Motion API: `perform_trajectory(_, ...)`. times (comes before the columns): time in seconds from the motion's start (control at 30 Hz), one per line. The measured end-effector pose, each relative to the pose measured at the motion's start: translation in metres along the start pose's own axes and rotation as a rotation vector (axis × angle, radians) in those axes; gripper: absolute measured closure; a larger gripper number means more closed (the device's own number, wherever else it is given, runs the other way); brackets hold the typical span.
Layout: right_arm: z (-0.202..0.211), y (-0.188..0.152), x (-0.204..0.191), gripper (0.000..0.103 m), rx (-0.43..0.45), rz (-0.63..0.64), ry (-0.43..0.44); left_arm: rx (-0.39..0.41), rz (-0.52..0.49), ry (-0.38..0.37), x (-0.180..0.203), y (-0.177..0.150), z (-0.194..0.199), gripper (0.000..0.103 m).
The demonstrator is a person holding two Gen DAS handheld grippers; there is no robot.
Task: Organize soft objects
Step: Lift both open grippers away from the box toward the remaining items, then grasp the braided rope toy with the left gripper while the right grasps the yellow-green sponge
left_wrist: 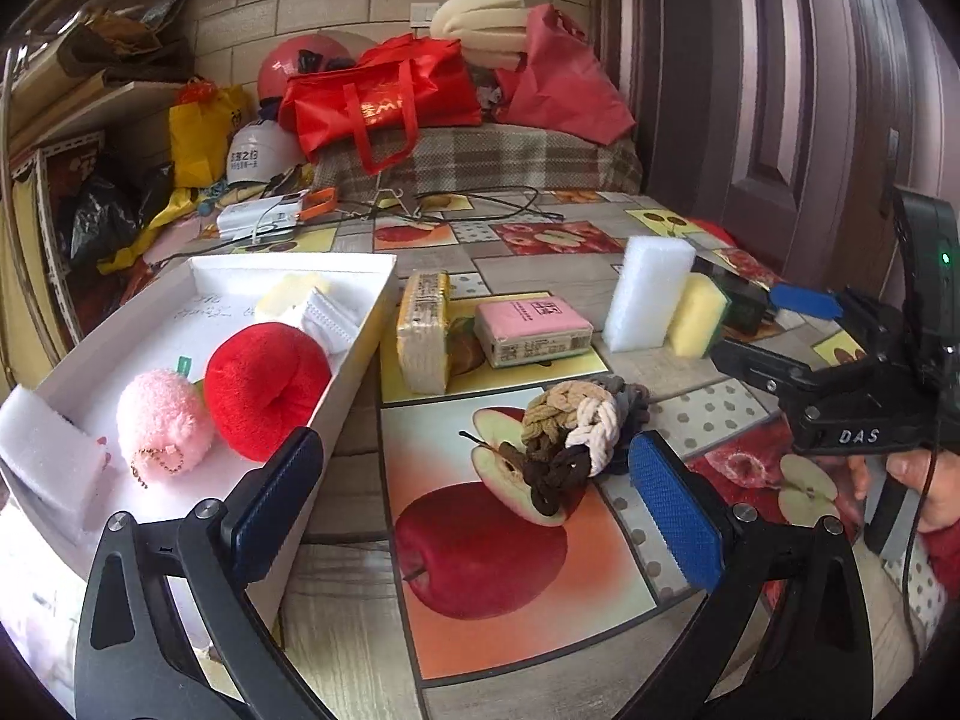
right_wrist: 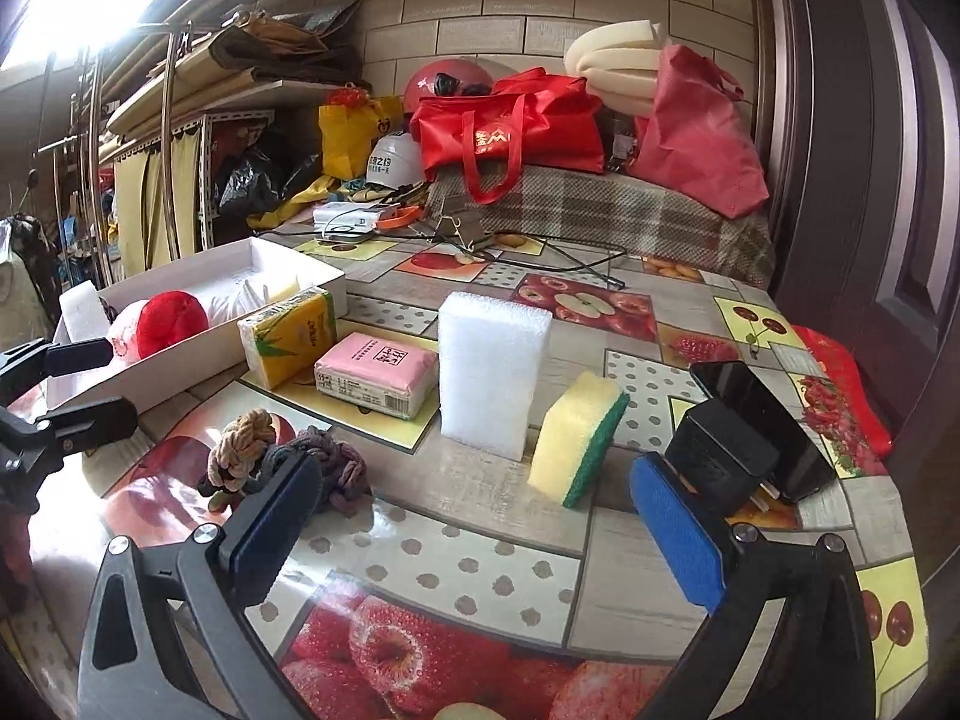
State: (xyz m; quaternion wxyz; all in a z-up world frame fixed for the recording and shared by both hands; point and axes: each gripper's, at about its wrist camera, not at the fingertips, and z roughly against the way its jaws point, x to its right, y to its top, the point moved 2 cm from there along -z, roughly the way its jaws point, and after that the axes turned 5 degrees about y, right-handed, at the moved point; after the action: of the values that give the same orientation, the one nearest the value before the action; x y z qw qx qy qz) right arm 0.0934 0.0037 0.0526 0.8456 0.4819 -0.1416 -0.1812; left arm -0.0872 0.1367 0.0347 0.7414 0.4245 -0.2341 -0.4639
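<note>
L wrist view: left claw [left_wrist: 474, 495] is spread wide and empty, low over the fruit-print table [left_wrist: 498, 636], w/ the knotted multicolour rope toy [left_wrist: 573, 435] lying just ahead between its line of fingers, a bit right of centre, long axis slanting from near-left to far-right. White cardboard tray [left_wrist: 360, 354] sits to the left, already holding a red plush apple [left_wrist: 267, 390], a fluffy pink pompom [left_wrist: 162, 420] and a white foam block [left_wrist: 48, 456]. R wrist view: right claw [right_wrist: 474, 513] also spread, empty; yellow-green scrub sponge [right_wrist: 573, 441] stands just ahead, tall white foam slab [right_wrist: 492, 372] behind it, rope toy off to its left. Judging by this, L claw is nearer the rope toy; R is nearer the sponge.
</note>
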Motion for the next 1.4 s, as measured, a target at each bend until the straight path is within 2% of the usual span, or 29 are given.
perform_trajectory(0.1, -0.001, -0.002, 0.019, 0.000, -0.007, -0.088, 0.017, -0.039, -0.089, -0.030, 0.018, 0.000, -0.008, 0.000)
perform_trajectory(0.2, -0.007, -0.005, 0.037, 0.000, -0.042, -0.181, 0.035, -0.106, -0.087, -0.064, 0.019, 0.002, -0.025, 0.000)
perform_trajectory(0.3, -0.019, -0.004, 0.042, 0.001, -0.097, -0.196, 0.024, -0.145, -0.088, -0.083, 0.019, 0.005, -0.038, 0.008)
perform_trajectory(0.37, -0.025, -0.003, 0.042, 0.001, -0.113, -0.184, 0.023, -0.147, -0.102, -0.086, 0.023, 0.006, -0.041, 0.008)
perform_trajectory(0.43, -0.031, -0.002, 0.041, 0.007, -0.136, -0.170, 0.032, -0.149, -0.124, -0.093, 0.028, 0.006, -0.042, 0.016)
perform_trajectory(0.57, -0.049, -0.001, 0.042, 0.026, -0.201, -0.160, 0.045, -0.161, -0.133, -0.092, 0.034, 0.009, -0.049, 0.019)
perform_trajectory(0.63, -0.054, 0.000, 0.044, 0.028, -0.210, -0.168, 0.042, -0.155, -0.107, -0.098, 0.029, 0.010, -0.049, 0.025)
perform_trajectory(0.73, -0.055, 0.000, 0.048, 0.028, -0.210, -0.189, 0.050, -0.125, -0.046, -0.102, 0.018, 0.012, -0.043, 0.025)
perform_trajectory(0.83, -0.058, 0.000, 0.049, 0.033, -0.224, -0.203, 0.071, -0.154, -0.038, -0.103, 0.017, 0.012, -0.049, 0.028)
perform_trajectory(0.87, -0.061, -0.001, 0.049, 0.038, -0.234, -0.204, 0.079, -0.167, -0.044, -0.096, 0.019, 0.013, -0.052, 0.030)
perform_trajectory(0.93, -0.067, -0.001, 0.048, 0.051, -0.259, -0.203, 0.093, -0.191, -0.052, -0.099, 0.023, 0.013, -0.058, 0.046)
perform_trajectory(1.0, -0.069, -0.002, 0.046, 0.075, -0.272, -0.198, 0.110, -0.214, -0.052, -0.119, 0.024, 0.013, -0.063, 0.057)
perform_trajectory(1.13, -0.061, 0.000, 0.041, 0.078, -0.234, -0.175, 0.119, -0.184, -0.018, -0.143, 0.019, 0.013, -0.058, 0.074)
perform_trajectory(1.23, -0.051, 0.003, 0.039, 0.078, -0.180, -0.162, 0.108, -0.143, 0.002, -0.121, 0.015, 0.015, -0.051, 0.075)
perform_trajectory(1.4, -0.031, 0.006, 0.045, 0.079, -0.068, -0.184, 0.080, -0.028, -0.011, -0.063, 0.015, 0.018, -0.029, 0.075)
